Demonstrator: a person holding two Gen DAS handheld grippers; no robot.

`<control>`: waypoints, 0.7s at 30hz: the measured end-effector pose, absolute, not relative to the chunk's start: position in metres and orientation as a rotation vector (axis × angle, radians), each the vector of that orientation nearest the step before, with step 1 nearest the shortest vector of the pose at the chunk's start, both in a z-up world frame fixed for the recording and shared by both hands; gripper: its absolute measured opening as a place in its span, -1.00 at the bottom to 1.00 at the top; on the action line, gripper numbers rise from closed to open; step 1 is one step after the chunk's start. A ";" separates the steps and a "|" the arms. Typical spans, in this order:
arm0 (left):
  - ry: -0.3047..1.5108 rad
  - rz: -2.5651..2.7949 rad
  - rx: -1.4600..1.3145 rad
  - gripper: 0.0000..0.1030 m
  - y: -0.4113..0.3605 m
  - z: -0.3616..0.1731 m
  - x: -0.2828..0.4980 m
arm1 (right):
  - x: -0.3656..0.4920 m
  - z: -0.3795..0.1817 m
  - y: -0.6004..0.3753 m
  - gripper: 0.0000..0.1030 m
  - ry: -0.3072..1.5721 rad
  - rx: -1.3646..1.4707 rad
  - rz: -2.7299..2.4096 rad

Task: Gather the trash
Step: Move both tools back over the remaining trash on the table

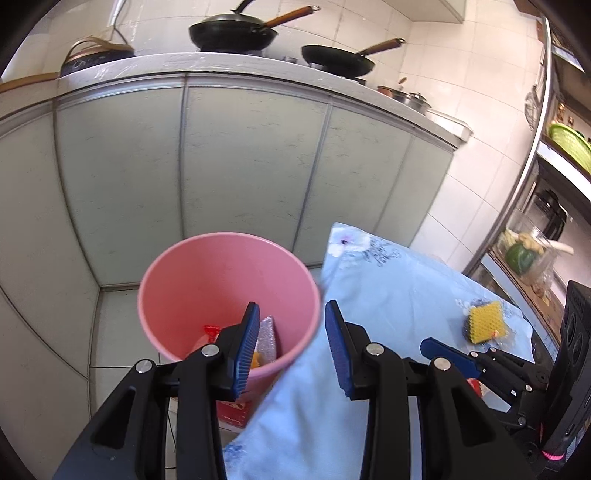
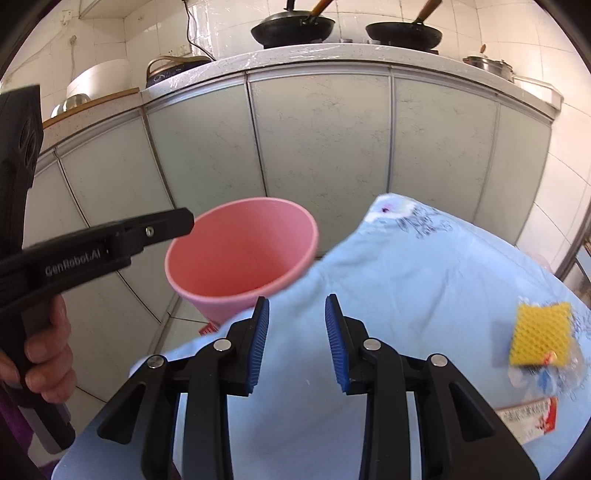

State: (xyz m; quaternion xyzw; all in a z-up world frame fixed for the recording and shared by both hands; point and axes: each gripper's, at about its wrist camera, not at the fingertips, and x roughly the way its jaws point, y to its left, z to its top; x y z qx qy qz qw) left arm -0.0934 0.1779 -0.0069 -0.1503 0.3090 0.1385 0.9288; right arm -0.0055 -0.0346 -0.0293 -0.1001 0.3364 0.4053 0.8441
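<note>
1. Lowest in the left wrist view, the left gripper is hanging with its jaws parted and nothing between the blue pads, poised over the near rim of the pink bucket.
2. At the bottom of the right wrist view, the right gripper is likewise standing apart and empty above the light blue cloth.
3. At the left edge of that view, a hand is gripping the left tool's handle.
4. Down inside the bucket, a red wrapper and a silvery packet are lying together.
5. At right, still on the cloth, a yellow mesh sponge is sitting with a red-and-white wrapper just below it in the frame.
6. Behind the bucket, pale cabinet doors are filling the middle.
7. Along the top, two black pans are resting on the counter.
</note>
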 end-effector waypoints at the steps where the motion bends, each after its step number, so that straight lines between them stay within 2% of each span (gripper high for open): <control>1: 0.639 0.269 -0.302 -0.30 0.173 -0.008 -0.092 | -0.006 -0.031 -0.041 -0.38 0.715 -0.208 0.846; 21: 0.750 -0.068 -0.167 -0.25 0.044 -0.027 -0.031 | 0.005 -0.059 -0.195 -0.38 0.757 -0.104 0.560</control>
